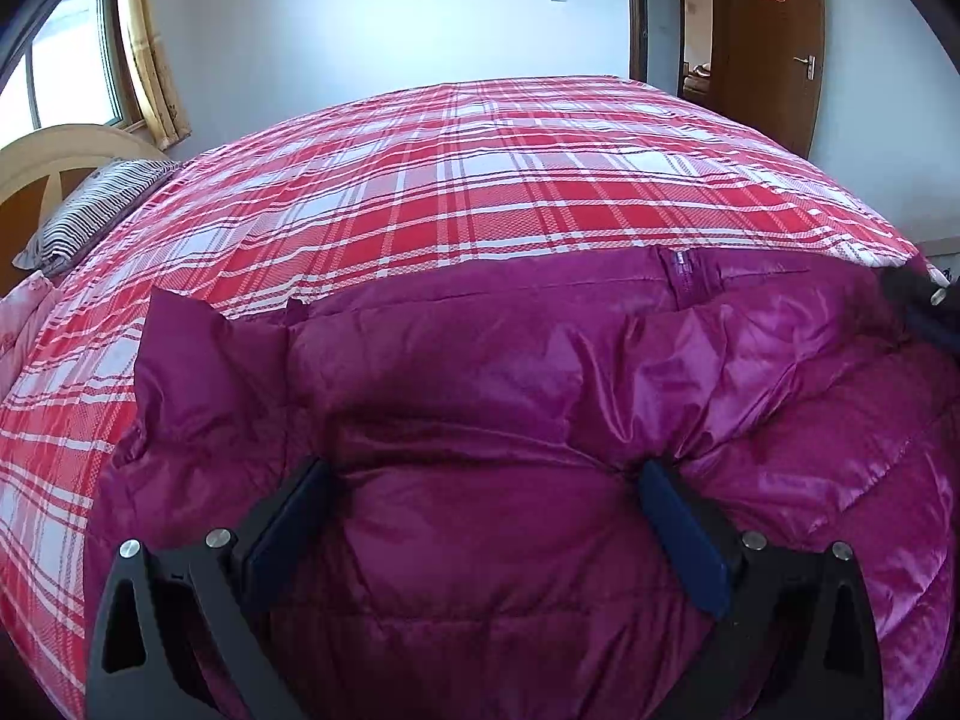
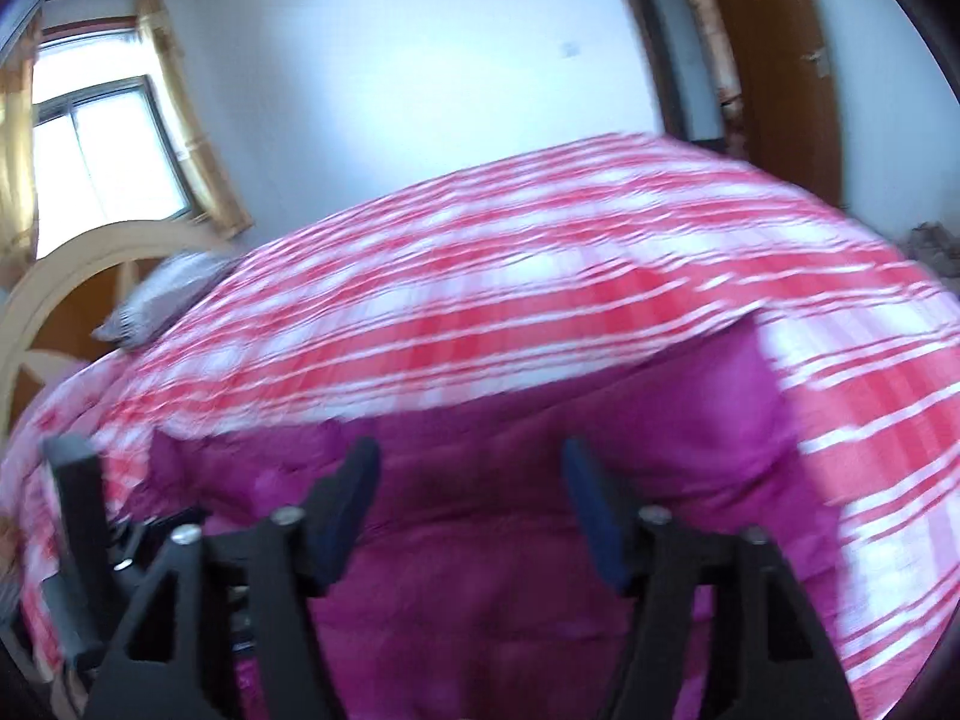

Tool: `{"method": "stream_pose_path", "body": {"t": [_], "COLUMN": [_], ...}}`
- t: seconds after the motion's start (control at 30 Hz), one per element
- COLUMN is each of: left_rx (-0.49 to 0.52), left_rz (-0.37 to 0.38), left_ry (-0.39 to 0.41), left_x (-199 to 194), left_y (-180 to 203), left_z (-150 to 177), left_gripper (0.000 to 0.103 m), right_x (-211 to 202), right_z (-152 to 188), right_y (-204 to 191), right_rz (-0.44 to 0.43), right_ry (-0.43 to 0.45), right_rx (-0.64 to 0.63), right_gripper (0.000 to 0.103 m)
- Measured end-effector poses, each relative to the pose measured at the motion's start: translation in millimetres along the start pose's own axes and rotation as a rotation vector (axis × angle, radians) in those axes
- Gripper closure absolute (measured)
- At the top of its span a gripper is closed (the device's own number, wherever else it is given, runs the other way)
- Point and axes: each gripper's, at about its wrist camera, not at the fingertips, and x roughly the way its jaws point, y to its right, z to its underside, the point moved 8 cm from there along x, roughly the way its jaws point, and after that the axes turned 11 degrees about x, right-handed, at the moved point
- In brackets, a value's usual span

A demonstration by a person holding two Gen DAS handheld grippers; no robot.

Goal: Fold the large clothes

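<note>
Left wrist view shows a purple puffy jacket [image 1: 480,396] lying on a bed [image 1: 480,180] covered in a red and white plaid sheet, near the edge closest to the person. The left claw [image 1: 480,480] stands wide apart over the jacket, its two blue-padded fingers [image 1: 678,534] straddling a bulge of the shiny fabric; the tips seem to rest against the cloth without pinching it. A zip pocket [image 1: 681,273] shows at the jacket's far edge, and a corner of the cloth sticks up at the left. A striped pillow [image 1: 90,210] lies by the headboard [image 1: 60,156], under a window [image 1: 60,60] with yellow curtains; a brown door [image 1: 774,48] with a red paper cutting stands at the right. In the right wrist view, all blurred, the right claw [image 2: 471,468] hangs above the same jacket [image 2: 480,540] with its jaws apart and nothing between them. The other gripper's dark frame shows at its lower left, and part of the plaid sheet lies bare to the right of the jacket
</note>
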Motion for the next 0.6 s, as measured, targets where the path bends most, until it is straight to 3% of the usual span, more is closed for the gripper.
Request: {"method": "stream_pose_path", "body": {"t": [0.13, 0.23, 0.37, 0.47, 0.53, 0.6], "left_rx": [-0.005, -0.020, -0.070, -0.071, -0.106, -0.191], "left_rz": [0.011, 0.043, 0.069, -0.036, -0.077, -0.019], "left_ry": [-0.006, -0.017, 0.063, 0.124, 0.095, -0.006], "left_x": [1, -8, -52, -70, -57, -25], "left_y": [-1, -5, -32, -71, -90, -100], "left_z": [-1, -2, -1, 8, 19, 41], "left_gripper": [0.001, 0.001, 0.001, 0.001, 0.001, 0.001], "right_x": [24, 33, 30, 27, 27, 26], "right_z": [4, 8, 12, 11, 12, 13], "right_y": [39, 37, 37, 38, 37, 35], "right_rz": [-0.002, 0.033, 0.023, 0.013, 0.017, 0.020], "right_ry": [-0.074, -0.084, -0.080, -0.076, -0.075, -0.074], "right_rx": [0.157, 0.134, 0.132, 0.138, 0.129, 0.117], "right_gripper": [0.040, 0.040, 0.039, 0.039, 0.038, 0.036]}}
